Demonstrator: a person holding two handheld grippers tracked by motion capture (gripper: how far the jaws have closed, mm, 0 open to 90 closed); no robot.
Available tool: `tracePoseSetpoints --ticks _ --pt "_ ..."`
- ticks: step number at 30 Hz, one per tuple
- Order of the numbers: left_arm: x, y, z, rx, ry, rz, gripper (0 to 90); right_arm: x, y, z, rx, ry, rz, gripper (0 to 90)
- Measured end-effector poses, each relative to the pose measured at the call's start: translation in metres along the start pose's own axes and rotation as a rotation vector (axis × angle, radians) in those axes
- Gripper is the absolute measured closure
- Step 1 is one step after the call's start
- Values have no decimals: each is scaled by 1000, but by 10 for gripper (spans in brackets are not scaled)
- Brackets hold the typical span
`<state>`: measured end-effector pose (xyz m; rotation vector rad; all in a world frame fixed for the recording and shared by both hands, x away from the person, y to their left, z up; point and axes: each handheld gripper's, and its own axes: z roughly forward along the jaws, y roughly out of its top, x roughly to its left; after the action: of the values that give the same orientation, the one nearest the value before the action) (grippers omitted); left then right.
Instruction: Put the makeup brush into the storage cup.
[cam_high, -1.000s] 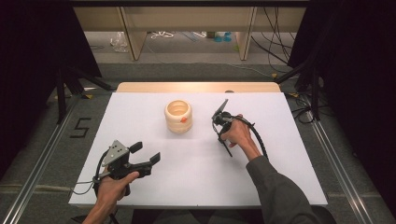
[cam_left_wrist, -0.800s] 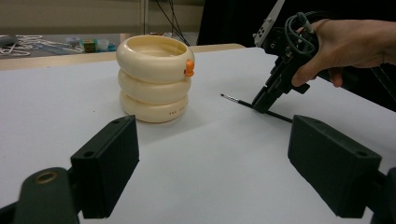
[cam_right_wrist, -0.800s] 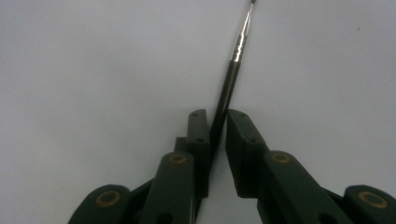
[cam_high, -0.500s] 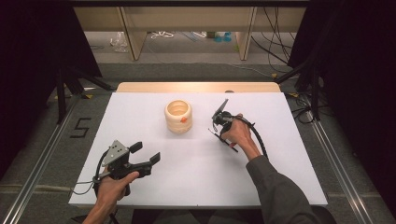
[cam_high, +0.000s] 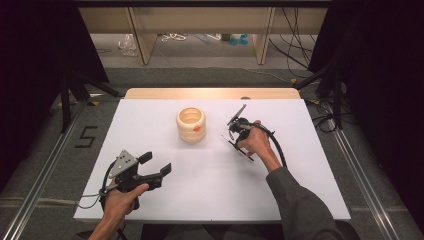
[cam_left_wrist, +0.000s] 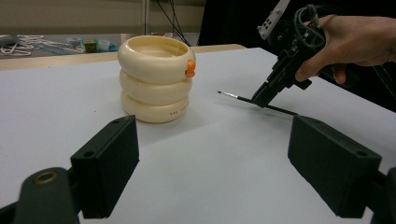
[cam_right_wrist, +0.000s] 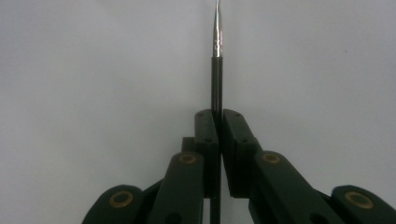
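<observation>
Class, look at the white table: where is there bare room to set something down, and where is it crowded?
Free: the wide strip in front of the cream ringed pot, between the open left tongs and the person's right sleeve; also the far left corner of the table. Crowded: right of the pot, where the right tongs grip a thin brush.

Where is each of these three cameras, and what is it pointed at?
High view: above the person's side, looking down at the white table; both forearms, left tongs open.
Left gripper view: rides the left tongs, facing the cream ring pot; its jaws apart.
Right gripper view: rides the right tongs, pointed down at the table, shut on a thin brush.
Shared: pot, brush, right hand in the first two.
</observation>
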<state>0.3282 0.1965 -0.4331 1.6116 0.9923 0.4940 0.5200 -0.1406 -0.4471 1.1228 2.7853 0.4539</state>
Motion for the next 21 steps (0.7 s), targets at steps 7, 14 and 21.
tracePoseSetpoints --ticks 7,14,21 --pt "0 0 0 2 0 1 158 -1 -3 -18 -132 40 -1 857" --pt "-1 0 1 4 -1 0 158 -4 -9 -32 -234 63 10 857" --pt "0 0 1 4 0 0 158 -7 -13 -37 -302 75 17 857"
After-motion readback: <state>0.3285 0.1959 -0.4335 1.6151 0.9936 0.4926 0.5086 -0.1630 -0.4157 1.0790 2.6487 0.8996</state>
